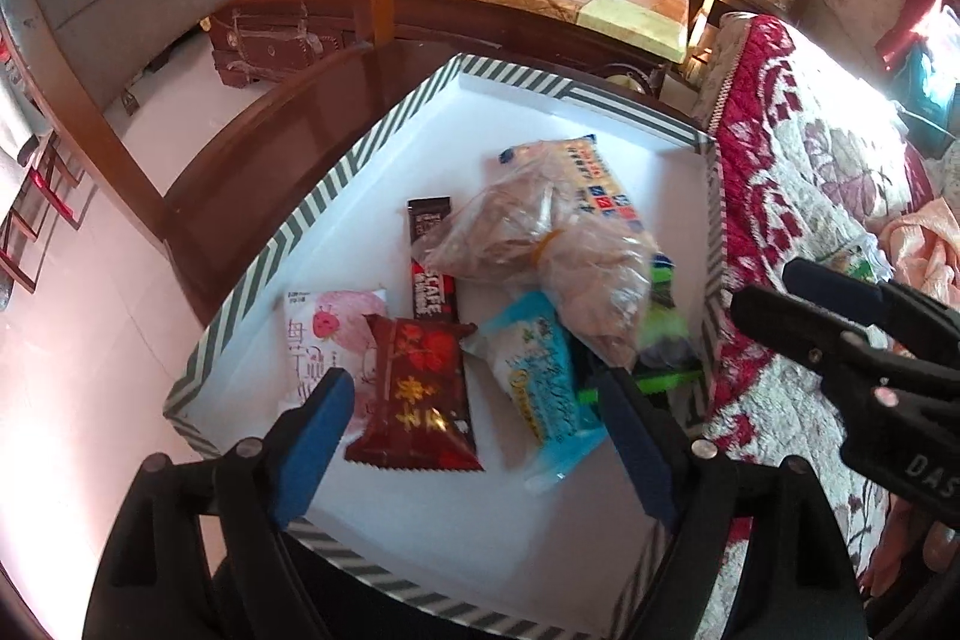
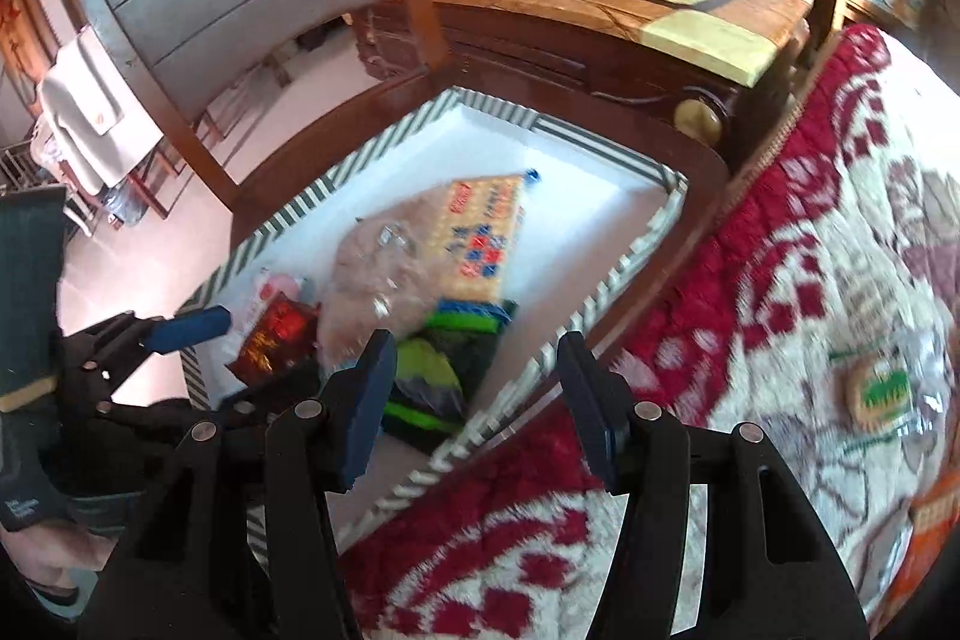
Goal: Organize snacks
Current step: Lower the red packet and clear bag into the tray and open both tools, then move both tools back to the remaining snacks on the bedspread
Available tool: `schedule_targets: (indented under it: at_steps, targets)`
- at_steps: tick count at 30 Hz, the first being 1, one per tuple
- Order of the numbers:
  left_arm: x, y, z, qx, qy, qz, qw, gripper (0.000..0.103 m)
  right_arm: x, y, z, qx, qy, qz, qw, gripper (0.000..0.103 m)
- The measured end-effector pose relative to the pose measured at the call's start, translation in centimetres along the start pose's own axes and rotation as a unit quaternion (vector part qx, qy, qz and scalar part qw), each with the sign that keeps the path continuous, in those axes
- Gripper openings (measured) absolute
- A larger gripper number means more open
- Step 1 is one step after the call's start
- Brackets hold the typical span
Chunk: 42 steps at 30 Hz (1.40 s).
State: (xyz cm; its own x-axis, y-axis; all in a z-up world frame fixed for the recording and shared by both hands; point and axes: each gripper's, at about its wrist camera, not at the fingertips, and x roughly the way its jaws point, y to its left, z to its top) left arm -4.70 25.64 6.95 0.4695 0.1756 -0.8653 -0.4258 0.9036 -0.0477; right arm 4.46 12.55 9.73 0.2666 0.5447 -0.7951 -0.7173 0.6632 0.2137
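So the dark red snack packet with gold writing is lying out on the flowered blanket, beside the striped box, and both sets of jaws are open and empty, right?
Not quite. The dark red snack packet with gold writing lies inside the white box with the striped rim, among the other snacks, not on the red-and-cream flowered blanket. The left wrist view shows it. Both the left gripper and right gripper are indeed open and empty.

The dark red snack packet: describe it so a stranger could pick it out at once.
Find the striped-rim white tray on the wooden chair. The dark red snack packet lies at its near end, between a pink packet and a light blue one; only it carries gold characters.
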Motion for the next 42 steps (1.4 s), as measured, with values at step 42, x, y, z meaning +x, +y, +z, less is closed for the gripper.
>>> schedule_targets:
  at_steps: [42]
  targets:
    - [-0.7, -19.0, -3.5, 0.153, 0.017, -0.102, 0.9828, 0.087, -11.6, -17.6, -16.2, 0.18, 0.0, -0.127, 0.975, 0.056]
